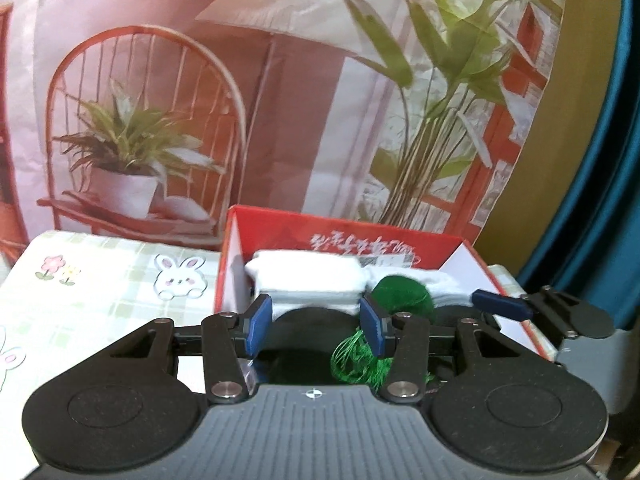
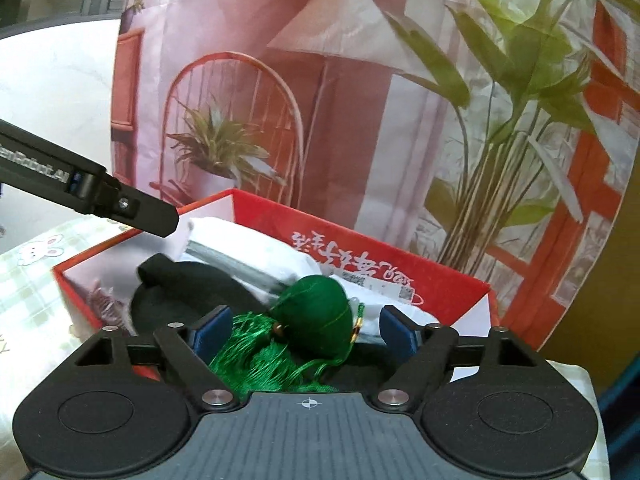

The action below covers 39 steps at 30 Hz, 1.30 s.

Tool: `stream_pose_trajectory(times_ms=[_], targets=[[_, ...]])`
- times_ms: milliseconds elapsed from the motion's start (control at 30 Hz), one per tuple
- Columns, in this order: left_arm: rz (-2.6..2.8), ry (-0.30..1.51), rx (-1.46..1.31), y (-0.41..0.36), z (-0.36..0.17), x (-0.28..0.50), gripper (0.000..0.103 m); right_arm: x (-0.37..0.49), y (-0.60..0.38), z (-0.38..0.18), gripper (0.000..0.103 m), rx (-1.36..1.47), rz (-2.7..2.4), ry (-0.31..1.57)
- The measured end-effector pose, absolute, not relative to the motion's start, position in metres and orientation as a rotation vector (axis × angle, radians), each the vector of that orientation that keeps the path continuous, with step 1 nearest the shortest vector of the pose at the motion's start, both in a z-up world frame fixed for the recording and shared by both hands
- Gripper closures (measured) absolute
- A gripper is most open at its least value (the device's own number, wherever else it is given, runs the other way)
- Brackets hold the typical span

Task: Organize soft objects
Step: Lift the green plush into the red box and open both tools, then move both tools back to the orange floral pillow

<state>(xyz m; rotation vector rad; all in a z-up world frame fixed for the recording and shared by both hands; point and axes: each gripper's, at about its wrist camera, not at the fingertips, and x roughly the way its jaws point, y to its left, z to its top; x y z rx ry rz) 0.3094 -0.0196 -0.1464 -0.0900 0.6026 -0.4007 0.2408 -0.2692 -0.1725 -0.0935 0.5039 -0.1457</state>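
The right gripper [image 2: 306, 334] stands open around a green tassel ball [image 2: 316, 312] resting in the red box [image 2: 440, 280]; at nine o'clock the left gripper [image 1: 316, 324] hovers, empty and half-open. Release looks done; withdrawal seems next.

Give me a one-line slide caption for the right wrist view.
Right gripper open around a green tassel ornament lying in the red box among white cloths.

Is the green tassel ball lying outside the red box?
No, the green tassel ball rests inside the red box, on the black and white soft things there.
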Motion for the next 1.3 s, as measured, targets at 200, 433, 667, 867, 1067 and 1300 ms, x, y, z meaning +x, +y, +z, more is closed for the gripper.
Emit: stream_pose_trajectory(times_ms=[200, 433, 667, 867, 1067, 1300], targets=[[-0.398, 0.603, -0.071, -0.002, -0.158, 0.281, 0.052, 0.204, -0.251, -0.17, 0.025, -0.063, -0.116, 0.433], [-0.39, 0.58, -0.02, 0.014, -0.17, 0.24, 0.052, 0.149, -0.229, -0.178, 0.027, -0.017, -0.105, 0.355], [-0.377, 0.592, 0.032, 0.011, -0.197, 0.212, 0.052, 0.124, -0.217, -0.208, 0.028, 0.016, -0.119, 0.393], [-0.338, 0.691, 0.01, 0.008, -0.229, 0.214, 0.052, 0.126, -0.221, -0.24, 0.028, 0.075, -0.147, 0.492], [-0.318, 0.741, -0.062, 0.016, -0.244, 0.215, 0.049, 0.131, -0.224, -0.264, 0.033, 0.119, -0.125, 0.581], [-0.351, 0.767, -0.071, 0.018, -0.252, 0.208, 0.049, 0.131, -0.221, -0.272, 0.041, 0.124, -0.112, 0.637]])
